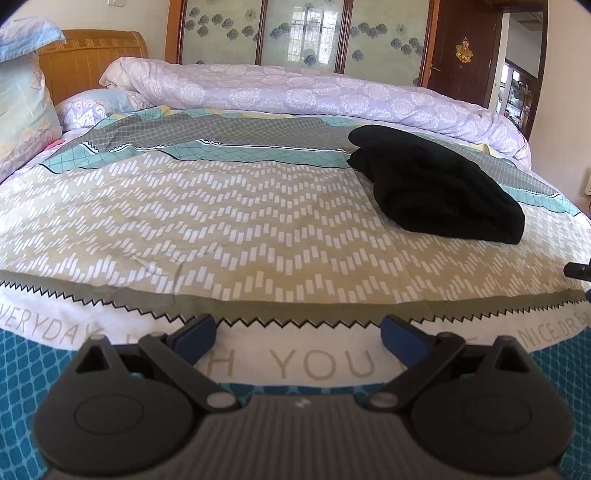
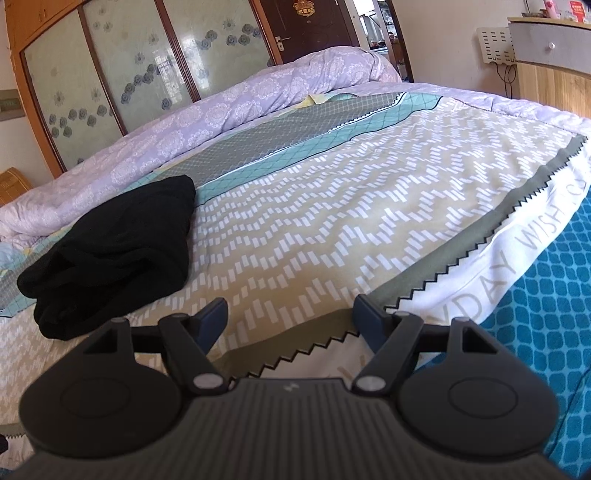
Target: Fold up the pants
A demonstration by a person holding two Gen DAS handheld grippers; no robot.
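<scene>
Your left gripper (image 1: 298, 334) has its jaws spread wide with nothing between them — the blue fingertips (image 1: 195, 332) hang over the near edge of the bed, above the white band of the bedspread (image 1: 221, 229) printed with grey lettering. Your right gripper (image 2: 290, 321) is the same: jaws apart, empty, its tips over the olive zigzag border where the bedspread meets that white lettered band.

Out from the jaws, the beige zigzag-patterned middle of the bedspread lies fairly flat, with a few faint creases. The black pants (image 1: 439, 184) sit on it as a thick folded bundle, well apart from both grippers. From your left wrist they lie ahead and to the right, half on the beige field and half on the teal and grey bands beyond it; from your right wrist the same bundle (image 2: 110, 251) lies ahead and to the left, its layered folds showing at the near left end.

Behind the pants a lilac floral quilt (image 1: 295, 96) is bunched in a long roll along the far side of the bed. Pillows (image 1: 26, 103) are stacked at the wooden headboard (image 1: 85, 66) on the left. Past the quilt stand sliding wardrobe doors (image 1: 303, 33) with frosted floral panels, and beside them a dark wooden door (image 1: 461, 51) — open onto a bright room.
</scene>
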